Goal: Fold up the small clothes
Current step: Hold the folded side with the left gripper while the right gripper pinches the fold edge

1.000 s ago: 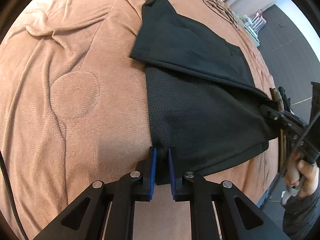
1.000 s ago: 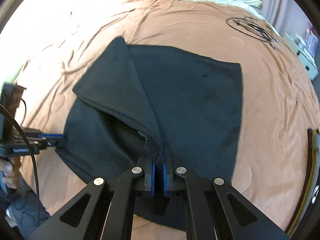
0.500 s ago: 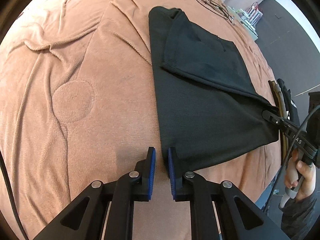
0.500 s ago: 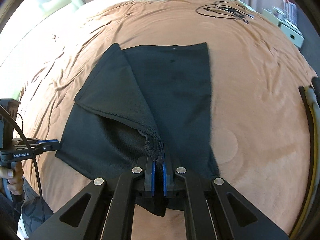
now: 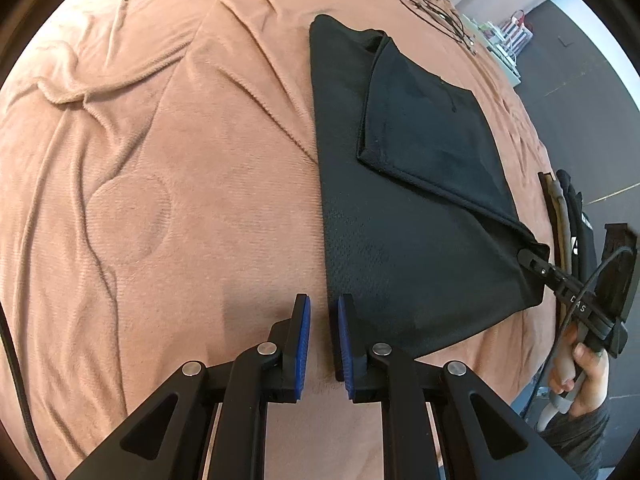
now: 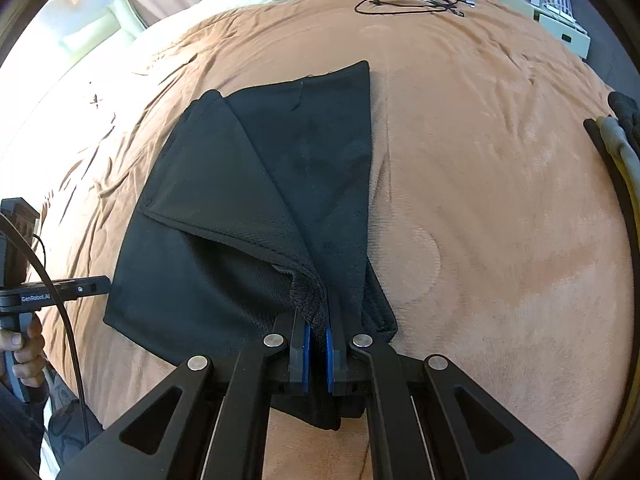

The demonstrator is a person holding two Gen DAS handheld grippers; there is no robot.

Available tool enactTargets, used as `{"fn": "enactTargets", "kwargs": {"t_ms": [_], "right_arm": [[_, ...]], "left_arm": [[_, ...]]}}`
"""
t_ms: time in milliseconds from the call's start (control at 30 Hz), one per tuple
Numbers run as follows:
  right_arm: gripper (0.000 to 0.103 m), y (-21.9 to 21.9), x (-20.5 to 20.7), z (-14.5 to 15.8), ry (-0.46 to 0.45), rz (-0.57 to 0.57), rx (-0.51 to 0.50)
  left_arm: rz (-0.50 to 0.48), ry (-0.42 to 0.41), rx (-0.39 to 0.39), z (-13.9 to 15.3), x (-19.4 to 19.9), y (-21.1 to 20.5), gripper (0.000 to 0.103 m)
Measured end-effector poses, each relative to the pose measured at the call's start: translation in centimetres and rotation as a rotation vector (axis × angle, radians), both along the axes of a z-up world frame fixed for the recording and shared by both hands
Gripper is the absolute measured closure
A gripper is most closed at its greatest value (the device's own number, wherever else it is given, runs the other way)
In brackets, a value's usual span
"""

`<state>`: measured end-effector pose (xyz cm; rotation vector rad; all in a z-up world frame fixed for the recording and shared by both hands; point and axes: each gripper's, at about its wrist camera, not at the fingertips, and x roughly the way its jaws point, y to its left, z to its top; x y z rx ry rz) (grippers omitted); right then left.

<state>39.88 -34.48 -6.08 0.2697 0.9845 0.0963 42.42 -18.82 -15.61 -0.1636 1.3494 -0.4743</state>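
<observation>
A black garment (image 5: 408, 216) lies partly folded on the brown blanket (image 5: 160, 160); it also shows in the right wrist view (image 6: 240, 216). My right gripper (image 6: 316, 316) is shut on the garment's near corner and holds a folded flap across it; it shows at the right in the left wrist view (image 5: 532, 260). My left gripper (image 5: 324, 312) is open and empty, just off the garment's left corner, over the blanket. It shows at the left in the right wrist view (image 6: 96, 286), beside the garment's edge.
A tangle of black cable (image 6: 416, 0) lies on the far side of the blanket. Dark and grey items (image 6: 616, 136) lie at the bed's right edge. A white unit (image 6: 560, 28) stands beyond the bed.
My left gripper let go of the garment's corner and drew back slightly. My right gripper carried the folded flap further over the garment, which now lies narrower.
</observation>
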Motion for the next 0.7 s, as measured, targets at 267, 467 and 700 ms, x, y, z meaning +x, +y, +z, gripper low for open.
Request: {"fn": "enactTargets", "kwargs": {"t_ms": [267,467,700], "right_arm": [[0.101,-0.3,-0.9,0.0,0.018,0.024,0.023],[0.101,0.0,-0.8,0.2,0.019,0.031,-0.007],[0.101,1.7,1.0,0.1,0.042,0.024,-0.121]], "left_arm": [[-0.018,0.017,-0.016,-0.2,0.3,-0.7,0.088],[-0.053,0.003,0.033,-0.8,0.2,-1.8,0.078],[-0.021,-0.001,0.025,-1.1,0.3,-1.1,0.085]]}}
